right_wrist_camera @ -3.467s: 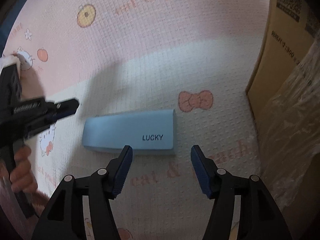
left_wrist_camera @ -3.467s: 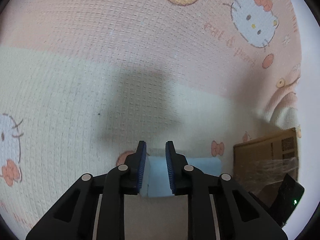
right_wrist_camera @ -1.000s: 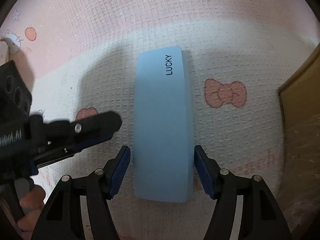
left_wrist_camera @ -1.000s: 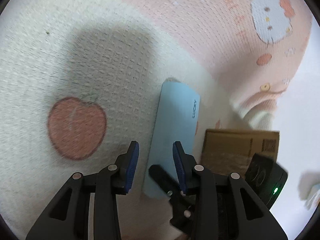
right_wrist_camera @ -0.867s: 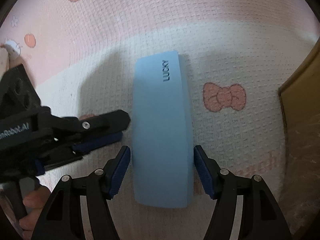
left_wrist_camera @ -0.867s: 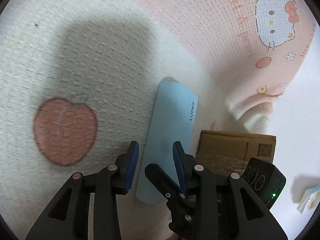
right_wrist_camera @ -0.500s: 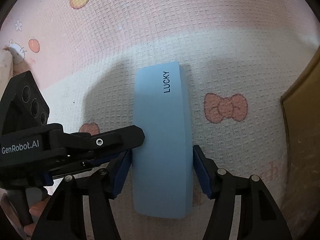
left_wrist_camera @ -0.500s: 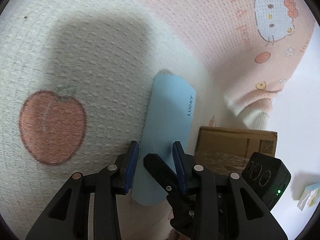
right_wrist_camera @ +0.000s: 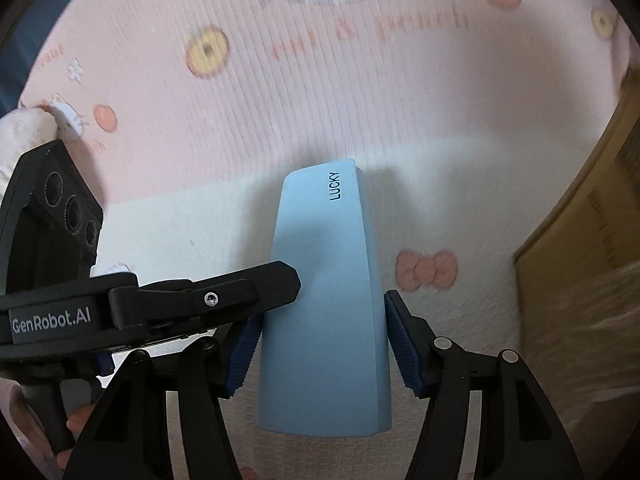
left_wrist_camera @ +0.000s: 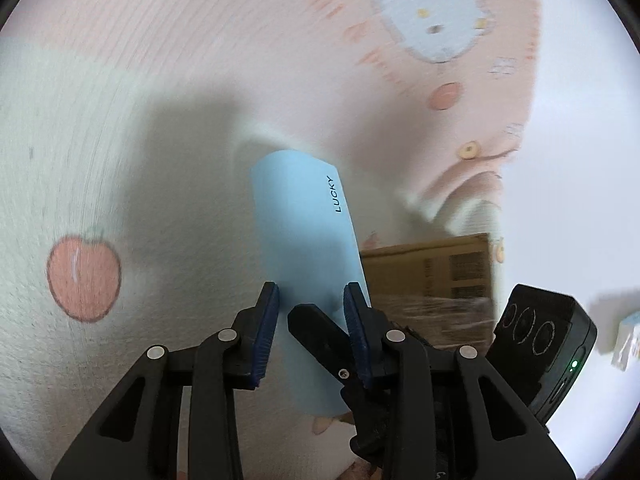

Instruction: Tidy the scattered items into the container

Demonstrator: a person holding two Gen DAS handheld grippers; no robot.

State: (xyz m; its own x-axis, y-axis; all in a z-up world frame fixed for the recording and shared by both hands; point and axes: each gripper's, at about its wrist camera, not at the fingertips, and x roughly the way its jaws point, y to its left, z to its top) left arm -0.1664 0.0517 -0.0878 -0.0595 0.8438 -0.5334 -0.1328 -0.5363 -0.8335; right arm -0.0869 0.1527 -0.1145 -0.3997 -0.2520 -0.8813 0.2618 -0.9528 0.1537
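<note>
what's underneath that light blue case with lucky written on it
The light blue LUCKY case sits between the right hand-held gripper fingers, over the pink-and-cream cartoon blanket. Whatever lies directly beneath it is covered.

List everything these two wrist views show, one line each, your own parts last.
Blue case: one, light blue, printed LUCKY, between the right jaws and above the blanket.
Blanket: one, pink and cream with cat, bow and fruit prints, under everything.
Cardboard box: one, brown, clear wrap on it, to the right of the case.
Small object: one, pale, blurred, far right on the white surface; cannot tell what it is.
Right gripper: one, black with blue pads, jaws shut on the case's sides.
Left gripper: one, black with blue pads, jaws apart beside the case, gripping nothing.
</note>
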